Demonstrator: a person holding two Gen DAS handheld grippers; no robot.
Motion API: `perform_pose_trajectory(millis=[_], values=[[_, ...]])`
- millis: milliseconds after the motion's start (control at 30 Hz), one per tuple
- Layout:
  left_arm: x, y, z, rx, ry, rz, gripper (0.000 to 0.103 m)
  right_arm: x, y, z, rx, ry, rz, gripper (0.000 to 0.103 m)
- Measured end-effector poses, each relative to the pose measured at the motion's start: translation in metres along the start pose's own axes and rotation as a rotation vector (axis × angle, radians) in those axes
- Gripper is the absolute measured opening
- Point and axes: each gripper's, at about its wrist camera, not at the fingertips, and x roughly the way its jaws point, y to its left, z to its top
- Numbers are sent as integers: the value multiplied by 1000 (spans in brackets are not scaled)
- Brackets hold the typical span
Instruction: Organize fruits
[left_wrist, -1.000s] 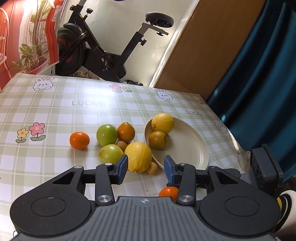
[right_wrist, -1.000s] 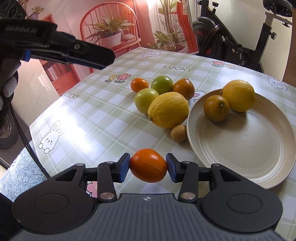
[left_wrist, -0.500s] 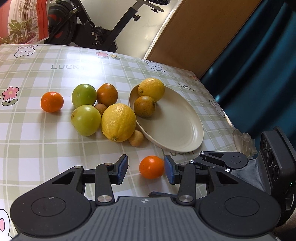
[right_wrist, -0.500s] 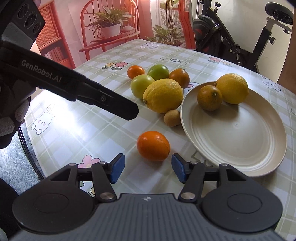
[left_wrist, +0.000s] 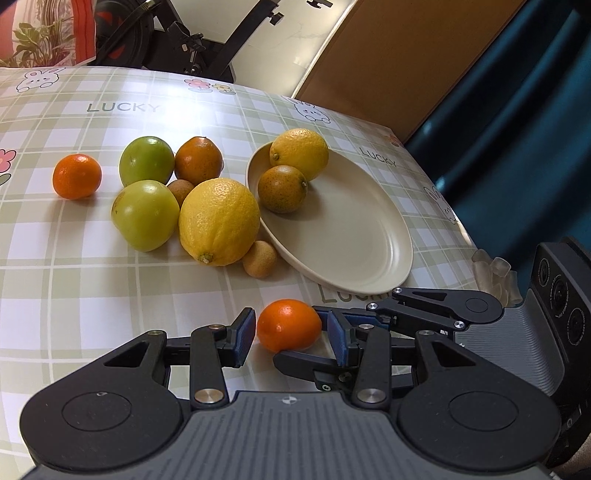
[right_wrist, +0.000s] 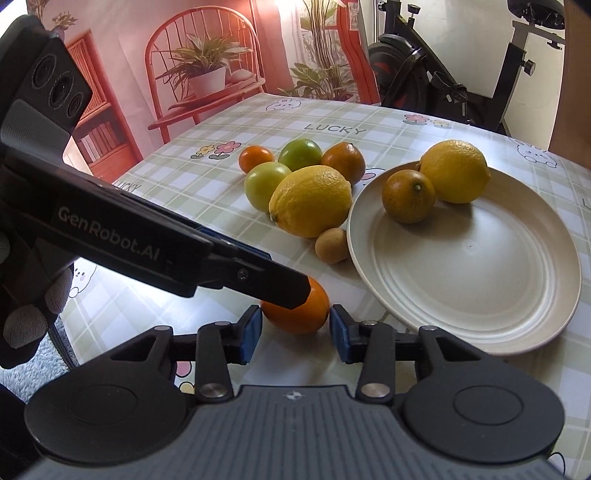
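A small orange (left_wrist: 289, 325) (right_wrist: 295, 314) lies on the checked tablecloth just in front of the cream plate (left_wrist: 351, 236) (right_wrist: 461, 277). My left gripper (left_wrist: 291, 338) is open and straddles the orange, with a sliver of gap at its right pad. One of its fingers (right_wrist: 221, 258) crosses over the orange in the right wrist view. My right gripper (right_wrist: 295, 332) reaches in from the other side. Its jaws are closing, and the pad tips sit against the orange's flanks. On the plate are a lemon (left_wrist: 299, 153) and a brownish orange (left_wrist: 282, 188).
Left of the plate lie a big lemon (left_wrist: 219, 221), two green fruits (left_wrist: 146, 214), an orange (left_wrist: 198, 160), a tangerine (left_wrist: 77, 176) and two small brown fruits (left_wrist: 259, 264). The table edge (left_wrist: 461, 229) runs close on the right. An exercise bike (right_wrist: 461, 85) stands behind the table.
My right gripper let the orange down onto the table, opened wide, then narrowed around it again. My left gripper sank and moved in until its fingers straddle the same orange.
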Motion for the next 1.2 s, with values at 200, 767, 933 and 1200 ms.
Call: perform_pose_trajectory(millis=[200,767,933,1200], values=[[7,3,-8,-12,-36,31,53,2,-4,-1,38,-16,13,43],[9,4,-11,-15,-57,11,45,2,-3,-1,56,-34,13,42],[10,5,-11,-10,-56,0,45,1,-3,-1,62,-34,11,42],[7,0,-9,6,-53,16,45,3,-3,-1,69,-32,17,42]])
